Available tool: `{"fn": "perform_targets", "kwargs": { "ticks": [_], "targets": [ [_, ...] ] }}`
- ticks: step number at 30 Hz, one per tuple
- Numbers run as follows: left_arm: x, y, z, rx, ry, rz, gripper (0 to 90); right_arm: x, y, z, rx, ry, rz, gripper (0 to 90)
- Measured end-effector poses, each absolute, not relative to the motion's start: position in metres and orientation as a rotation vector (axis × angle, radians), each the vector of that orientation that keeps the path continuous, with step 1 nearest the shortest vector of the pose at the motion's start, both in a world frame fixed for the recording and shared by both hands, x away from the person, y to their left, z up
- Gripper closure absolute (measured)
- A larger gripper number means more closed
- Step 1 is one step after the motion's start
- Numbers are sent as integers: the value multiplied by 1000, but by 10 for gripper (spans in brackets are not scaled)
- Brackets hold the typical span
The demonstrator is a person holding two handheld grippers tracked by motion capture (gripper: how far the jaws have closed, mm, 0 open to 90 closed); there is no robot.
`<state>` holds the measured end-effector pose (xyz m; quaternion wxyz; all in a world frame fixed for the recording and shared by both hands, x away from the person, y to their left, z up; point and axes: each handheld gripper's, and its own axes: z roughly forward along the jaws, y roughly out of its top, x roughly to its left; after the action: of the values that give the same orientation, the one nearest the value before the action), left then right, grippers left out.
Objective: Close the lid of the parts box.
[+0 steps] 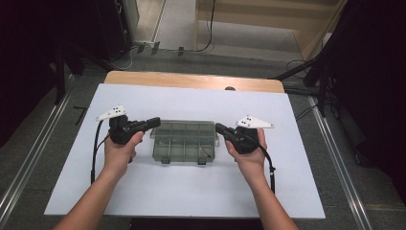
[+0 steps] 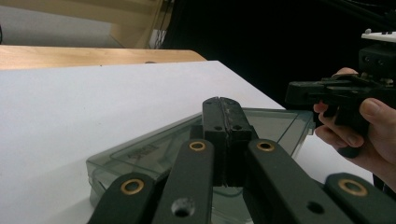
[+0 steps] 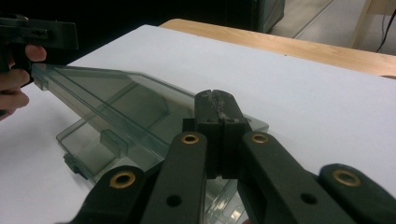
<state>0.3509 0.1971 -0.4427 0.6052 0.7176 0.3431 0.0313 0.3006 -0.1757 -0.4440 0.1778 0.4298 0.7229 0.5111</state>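
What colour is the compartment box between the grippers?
Transparent smoky grey compartment box, clearest in the high view.

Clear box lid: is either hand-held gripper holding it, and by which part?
Cannot be told. The lid stands raised; the left hand-held gripper and right hand-held gripper sit shut at its ends, grip unclear.
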Motion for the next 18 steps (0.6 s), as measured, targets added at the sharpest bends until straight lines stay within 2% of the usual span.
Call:
{"fn": "perform_targets", "kwargs": {
  "ticks": [18],
  "targets": [
    [322, 196, -460, 1703, 777, 129, 900, 275, -168, -462, 1180, 2069, 1434, 900]
  ]
}}
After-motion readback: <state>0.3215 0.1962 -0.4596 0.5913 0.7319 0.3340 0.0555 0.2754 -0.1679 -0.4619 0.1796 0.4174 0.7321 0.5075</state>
